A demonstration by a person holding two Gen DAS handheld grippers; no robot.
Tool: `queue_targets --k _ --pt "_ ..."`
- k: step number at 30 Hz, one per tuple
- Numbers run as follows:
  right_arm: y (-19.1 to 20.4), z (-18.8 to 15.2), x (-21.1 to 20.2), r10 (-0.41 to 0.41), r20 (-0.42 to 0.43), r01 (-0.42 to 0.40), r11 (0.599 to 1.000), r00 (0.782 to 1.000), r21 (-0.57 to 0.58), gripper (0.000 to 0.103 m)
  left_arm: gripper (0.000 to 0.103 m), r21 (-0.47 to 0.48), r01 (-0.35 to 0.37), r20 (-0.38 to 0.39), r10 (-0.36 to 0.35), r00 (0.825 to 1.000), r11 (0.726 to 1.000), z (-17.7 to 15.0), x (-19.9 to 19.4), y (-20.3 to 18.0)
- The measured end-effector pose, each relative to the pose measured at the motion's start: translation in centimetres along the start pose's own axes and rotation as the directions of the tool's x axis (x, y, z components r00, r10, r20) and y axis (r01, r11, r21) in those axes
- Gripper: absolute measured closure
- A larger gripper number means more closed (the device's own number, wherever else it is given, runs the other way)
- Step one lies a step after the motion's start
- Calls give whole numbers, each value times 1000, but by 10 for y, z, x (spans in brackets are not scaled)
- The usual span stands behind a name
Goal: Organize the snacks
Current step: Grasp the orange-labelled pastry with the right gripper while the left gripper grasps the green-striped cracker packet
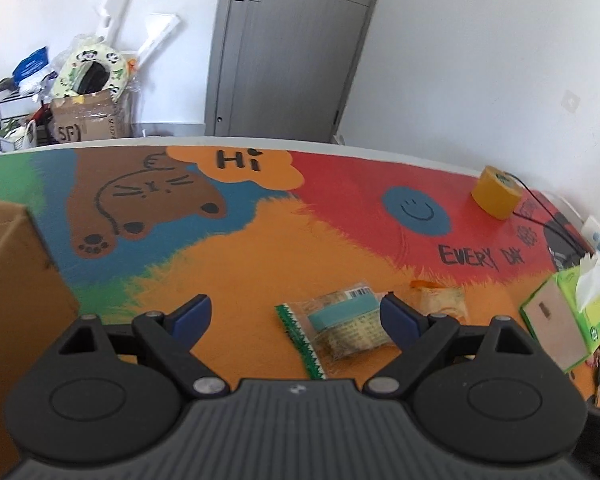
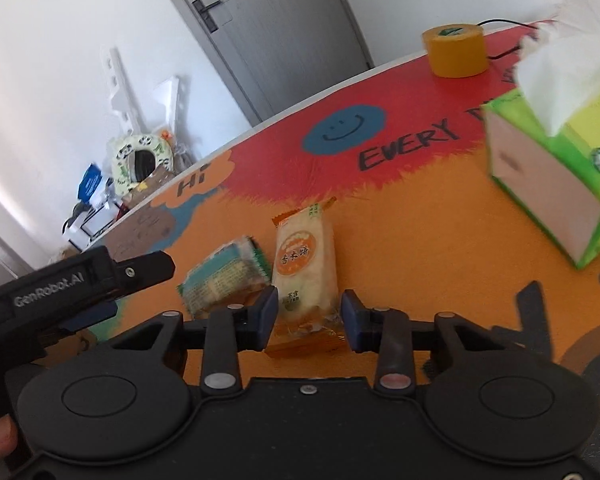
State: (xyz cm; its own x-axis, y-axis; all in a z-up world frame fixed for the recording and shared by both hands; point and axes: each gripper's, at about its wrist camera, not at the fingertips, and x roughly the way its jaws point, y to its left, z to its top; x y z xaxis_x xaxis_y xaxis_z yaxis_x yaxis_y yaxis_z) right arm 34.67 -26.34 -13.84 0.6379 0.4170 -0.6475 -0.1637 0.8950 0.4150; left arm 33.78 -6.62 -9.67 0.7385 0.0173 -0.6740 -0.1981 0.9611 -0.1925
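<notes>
Right tool lined up on the orange snack; left tool spread beside the green one

The right tool point(image 2: 309, 320) is spread, its blue pads either side of the near end of the orange-wrapped snack point(image 2: 305, 268) but seemingly not pinching it yet; the packet lies flat on the orange part of the worktop point(image 2: 440, 248), toward its near edge; the green-trimmed snack point(image 1: 342, 330) lies just beside it, with the left tool point(image 1: 296, 318) wide apart and only its right pad at that packet; my reading is that the pick-up step is in hand, and next the right pads must close squarely on the crinkly wrapper, then carry it off; only the left view shows the cardboard box point(image 1: 16, 280) at the left edge, probably the destination; only the right view shows the orange packet's label and the tissue box point(image 2: 552, 184) in full.
</notes>
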Motion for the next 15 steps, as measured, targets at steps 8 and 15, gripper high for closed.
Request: queue_targets --k 8,15 --pt "-26 0 -21 -52 34 50 998 998 47 71 12 5 6 -30 -6 1000 1000 -2 22 -18" --pt "-43 1 -30 -81 54 77 994 995 76 71 12 13 -3 -40 3 999 1000 -7 36 -32"
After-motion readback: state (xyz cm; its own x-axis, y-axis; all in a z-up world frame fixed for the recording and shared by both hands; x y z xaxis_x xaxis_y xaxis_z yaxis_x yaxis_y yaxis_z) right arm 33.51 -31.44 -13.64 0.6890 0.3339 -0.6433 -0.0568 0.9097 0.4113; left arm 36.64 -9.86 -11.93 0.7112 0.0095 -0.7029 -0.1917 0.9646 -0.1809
